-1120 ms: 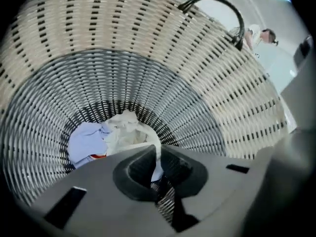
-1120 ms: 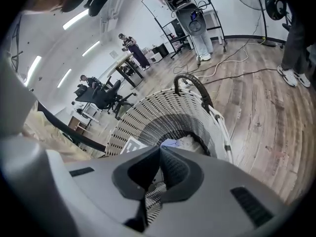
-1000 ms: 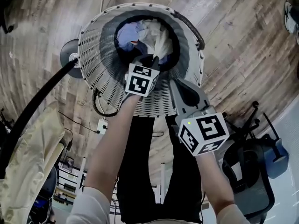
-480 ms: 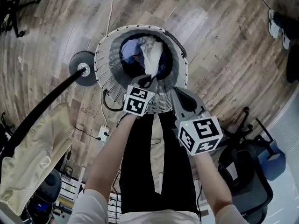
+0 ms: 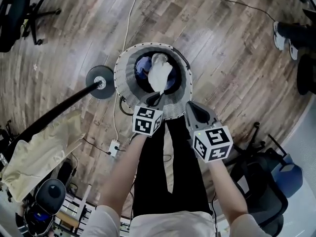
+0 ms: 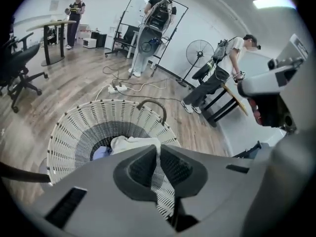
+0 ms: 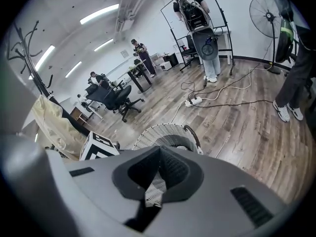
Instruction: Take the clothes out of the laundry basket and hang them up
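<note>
The round white wicker laundry basket (image 5: 127, 78) stands on the wood floor below me, with blue clothes (image 5: 143, 65) inside. A white garment (image 5: 160, 74) with a checked weave rises out of it. My left gripper (image 5: 154, 98) is shut on this garment above the basket's near rim. In the left gripper view the cloth (image 6: 162, 184) hangs pinched between the shut jaws of the left gripper (image 6: 157, 154). My right gripper (image 5: 190, 105) is beside it, to the right. In its own view the right gripper (image 7: 159, 158) is shut on a strip of the same checked cloth (image 7: 156, 191).
A coat stand's round base (image 5: 100, 77) sits left of the basket, its dark pole (image 5: 54, 112) slanting towards me with a beige garment (image 5: 37, 154) on it. A power strip (image 5: 114, 147) and cables lie on the floor. Office chairs (image 5: 261, 181) stand at right. Someone's shoes (image 5: 282, 33) show top right.
Both grippers have risen, so the basket looks smaller and farther below. The white garment has been drawn up out of the basket with them.
</note>
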A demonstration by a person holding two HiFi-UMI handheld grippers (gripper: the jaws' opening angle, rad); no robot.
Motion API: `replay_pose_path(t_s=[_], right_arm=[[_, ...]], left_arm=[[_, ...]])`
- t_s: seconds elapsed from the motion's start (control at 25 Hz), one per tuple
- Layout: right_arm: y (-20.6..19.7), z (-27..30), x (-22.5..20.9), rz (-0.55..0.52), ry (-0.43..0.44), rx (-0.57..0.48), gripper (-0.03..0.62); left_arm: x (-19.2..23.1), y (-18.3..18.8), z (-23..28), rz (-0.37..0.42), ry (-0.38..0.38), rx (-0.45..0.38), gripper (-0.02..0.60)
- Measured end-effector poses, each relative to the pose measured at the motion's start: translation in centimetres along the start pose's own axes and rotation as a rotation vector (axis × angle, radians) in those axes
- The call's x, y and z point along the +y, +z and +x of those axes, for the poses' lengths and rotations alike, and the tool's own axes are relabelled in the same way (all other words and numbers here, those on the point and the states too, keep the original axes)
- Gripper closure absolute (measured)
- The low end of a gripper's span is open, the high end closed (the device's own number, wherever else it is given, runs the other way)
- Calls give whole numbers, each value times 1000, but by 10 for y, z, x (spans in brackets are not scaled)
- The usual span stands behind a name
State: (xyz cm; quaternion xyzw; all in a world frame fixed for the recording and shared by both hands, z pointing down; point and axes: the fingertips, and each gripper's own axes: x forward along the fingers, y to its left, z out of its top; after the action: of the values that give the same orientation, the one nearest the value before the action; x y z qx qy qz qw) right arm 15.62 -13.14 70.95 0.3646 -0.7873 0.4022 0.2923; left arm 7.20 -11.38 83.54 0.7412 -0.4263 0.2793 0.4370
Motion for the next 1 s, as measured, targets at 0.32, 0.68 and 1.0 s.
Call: replay_pose_path(t_s=[0.32,0.68,1.0], right_arm=[[12,-47,19,-80,36,-4,587],[32,-86,35,-144,55,-20,586],[68,-104,63,-248,105,-42,586]], left_arm=[[-29,44,-77,-29,28,-138,544],[-56,87,-155,-43,36,-271,545],[-74,152,-244,-76,23,-417,545]])
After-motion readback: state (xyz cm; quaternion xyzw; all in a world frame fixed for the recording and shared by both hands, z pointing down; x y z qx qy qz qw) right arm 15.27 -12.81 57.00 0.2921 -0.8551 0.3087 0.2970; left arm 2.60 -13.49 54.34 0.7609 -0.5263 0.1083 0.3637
